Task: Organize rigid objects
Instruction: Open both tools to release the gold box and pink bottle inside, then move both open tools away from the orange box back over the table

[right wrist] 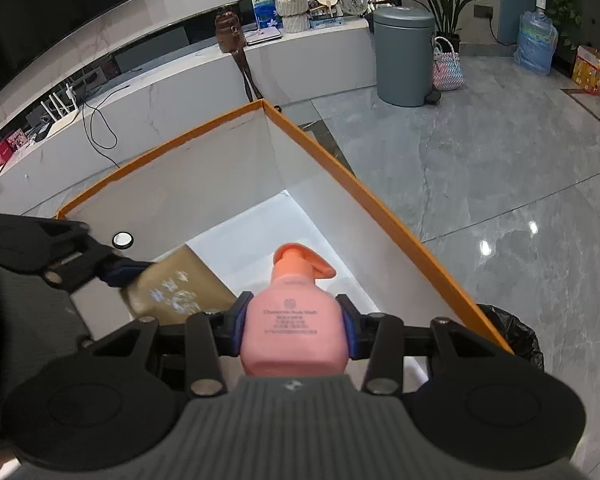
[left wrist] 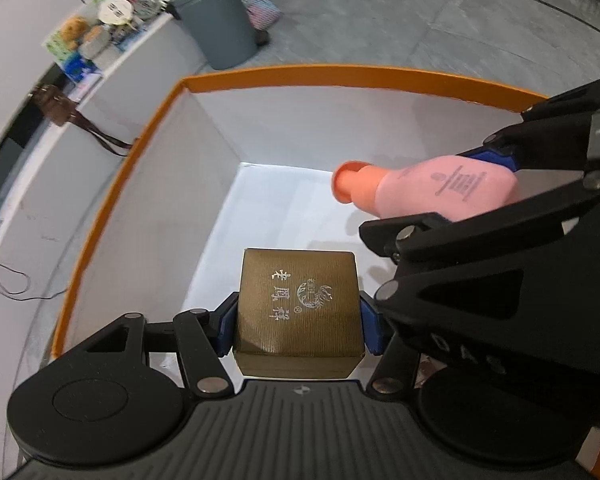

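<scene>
- Blue pads of the left gripper [left wrist: 299, 322] are clamping the gold box [left wrist: 298, 316] by its two side faces, low in the centre of the left wrist view; the printed lid is facing the camera and the box is hanging above the white floor of the bin [left wrist: 340, 70], not yet resting on it, as far as I can judge.
- Right gripper [right wrist: 293, 330] is clamping the pink bottle [right wrist: 294, 322] across its body, low centre of the right wrist view, with the pump head pointing away into the bin.
- Both loads are sitting inside the orange-rimmed walls, so the step in hand looks like setting them down; I would be lowering each one until its base meets the floor before letting the pads part, since a drop could tip the bottle.
- Keeping the box level while lowering matters, as the grip is only on its sides.
- Gripper frames are crowding each other: in the left wrist view the right gripper's linkage is filling the right side, just beside the box, and in the right wrist view the box is showing at centre left, near the bottle.
- Lowering one at a time seems wise.
- Open floor is lying ahead of both loads, toward the far corner at the upper middle of each view.
- Tall walls are standing close at left and right, so withdrawing straight up looks safest.
</scene>
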Motion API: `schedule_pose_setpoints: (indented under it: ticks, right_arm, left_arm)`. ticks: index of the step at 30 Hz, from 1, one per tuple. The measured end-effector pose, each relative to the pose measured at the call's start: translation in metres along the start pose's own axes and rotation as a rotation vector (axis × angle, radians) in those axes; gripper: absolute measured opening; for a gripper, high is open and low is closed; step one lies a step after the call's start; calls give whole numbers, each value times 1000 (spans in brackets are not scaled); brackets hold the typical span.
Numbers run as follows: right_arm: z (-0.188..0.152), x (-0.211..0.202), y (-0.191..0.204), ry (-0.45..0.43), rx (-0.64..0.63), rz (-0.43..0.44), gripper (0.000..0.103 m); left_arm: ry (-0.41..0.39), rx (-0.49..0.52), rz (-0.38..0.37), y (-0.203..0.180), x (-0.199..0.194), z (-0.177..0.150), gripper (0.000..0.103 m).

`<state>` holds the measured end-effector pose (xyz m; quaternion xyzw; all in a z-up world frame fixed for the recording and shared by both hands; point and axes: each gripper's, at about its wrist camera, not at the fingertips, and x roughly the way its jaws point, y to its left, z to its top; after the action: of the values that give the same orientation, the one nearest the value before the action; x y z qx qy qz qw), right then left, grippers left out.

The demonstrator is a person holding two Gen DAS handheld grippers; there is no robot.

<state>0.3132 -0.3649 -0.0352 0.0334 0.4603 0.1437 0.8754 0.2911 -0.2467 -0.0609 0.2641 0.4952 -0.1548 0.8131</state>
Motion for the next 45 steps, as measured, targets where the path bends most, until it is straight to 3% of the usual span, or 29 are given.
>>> schedule_pose_setpoints:
  ticks: [11,16,23,26,34,45]
  right_arm:
    - [-1,11,2,86,8,-10,43]
    - [0,14,-2,103,35,-13,54]
    - [1,12,-2,93,34,-13,55]
    - [1,11,-1,88,35,-15,56]
    - [3,-1,-2,41,61,-6,56]
    - [14,-35,0,-129,139,14,57]
  left_arm:
    - [68,-12,-59,6,17,-4,68]
    - [78,0,-66,8,16,-2,77]
    - [74,-3,-54,9,14,-4,78]
    - [74,-12,-42,10,12,-4,89]
    - [37,-45,-29,18,-8,0,89]
    - [-62,-107,-14,39,-50,-4,89]
